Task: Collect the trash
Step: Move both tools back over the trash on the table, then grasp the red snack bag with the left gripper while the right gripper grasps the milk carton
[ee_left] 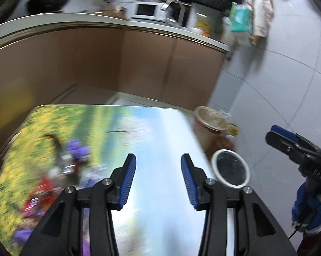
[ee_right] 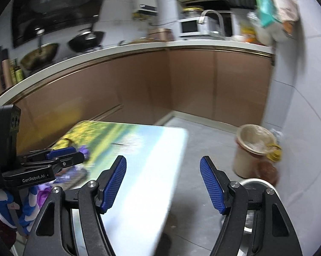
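Both grippers, left [ee_left: 158, 170] and right [ee_right: 163, 178], hang released and empty; your wrappers [ee_left: 54, 183] lie toward the table's [ee_left: 152, 132] left edge, nearer your left gripper.

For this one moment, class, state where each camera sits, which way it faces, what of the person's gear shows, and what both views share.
Left wrist: on the left hand-held gripper, looking down over the flower-printed glossy table; the right hand-held gripper shows at right.
Right wrist: on the right hand-held gripper, facing the table's edge and the grey floor; the left hand-held gripper shows at left.
Shared: table, beige bin, brown cabinets.
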The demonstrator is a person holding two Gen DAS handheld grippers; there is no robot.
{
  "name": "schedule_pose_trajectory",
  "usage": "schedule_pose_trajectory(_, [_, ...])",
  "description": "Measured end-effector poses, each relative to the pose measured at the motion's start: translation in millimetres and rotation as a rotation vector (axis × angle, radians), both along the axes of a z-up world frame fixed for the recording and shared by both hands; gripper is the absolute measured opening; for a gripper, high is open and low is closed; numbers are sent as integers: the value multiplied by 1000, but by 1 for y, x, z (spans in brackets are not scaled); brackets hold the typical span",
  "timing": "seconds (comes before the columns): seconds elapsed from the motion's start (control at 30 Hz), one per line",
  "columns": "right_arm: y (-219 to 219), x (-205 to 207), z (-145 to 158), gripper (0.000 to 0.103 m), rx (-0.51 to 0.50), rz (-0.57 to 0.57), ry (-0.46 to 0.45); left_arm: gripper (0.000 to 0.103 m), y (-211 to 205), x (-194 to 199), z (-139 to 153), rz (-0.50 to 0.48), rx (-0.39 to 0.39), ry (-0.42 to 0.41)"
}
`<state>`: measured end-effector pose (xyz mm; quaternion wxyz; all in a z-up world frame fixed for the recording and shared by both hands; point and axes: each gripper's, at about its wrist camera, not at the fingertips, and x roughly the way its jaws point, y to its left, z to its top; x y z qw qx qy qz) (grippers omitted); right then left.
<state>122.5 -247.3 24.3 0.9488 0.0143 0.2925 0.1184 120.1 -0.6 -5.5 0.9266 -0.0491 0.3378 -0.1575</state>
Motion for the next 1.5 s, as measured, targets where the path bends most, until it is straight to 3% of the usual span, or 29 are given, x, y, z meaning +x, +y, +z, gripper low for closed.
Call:
schedule_pose_trajectory(0.3, [80,-1,-9,71,37,143,51,42,111,-32,-3,164,16,-1])
schedule_pose_trajectory(0.53, [133,6,-24,72,43,217,124,42,149,-35,-31,178,-3,69])
schedule_pose_trajectory(0.77, [171,24,-50,72,53,228,221,42,154,-27,-48,127,6,106])
schedule_pose_trajectory(1.2, [201,65,-106,72,130,175,426,42,167,-5,-86,50,23,206])
schedule_pose_trajectory(1.5, [230,96,-146,72,166,168,543,42,179,4,-103,54,11,245])
